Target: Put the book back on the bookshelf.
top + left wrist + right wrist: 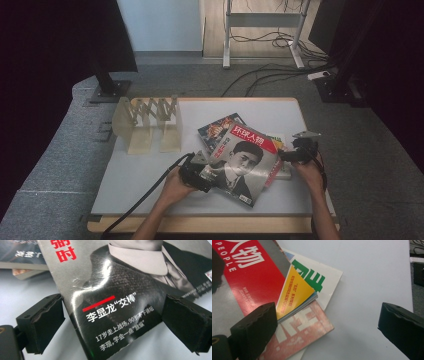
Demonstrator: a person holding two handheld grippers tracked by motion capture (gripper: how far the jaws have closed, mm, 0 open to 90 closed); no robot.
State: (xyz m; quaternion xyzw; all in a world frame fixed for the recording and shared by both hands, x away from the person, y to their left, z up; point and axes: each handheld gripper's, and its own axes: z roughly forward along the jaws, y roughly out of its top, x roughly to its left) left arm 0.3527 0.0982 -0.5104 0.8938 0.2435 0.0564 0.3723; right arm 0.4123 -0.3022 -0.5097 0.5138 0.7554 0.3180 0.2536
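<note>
Magazine (243, 162) tops the stack mid-table, long axis running diagonally from near-left to far-right. Left gripper (200, 172) sits at its near-left corner, jaws apart straddling that corner, no clamp yet. Right gripper (285, 155), jaws apart, sits by the right edge; left is nearer.

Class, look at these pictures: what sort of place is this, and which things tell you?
Probably a lab or office: a white table on grey carpet, loose cables under a desk frame, and magazines beside a wooden rack.
</note>
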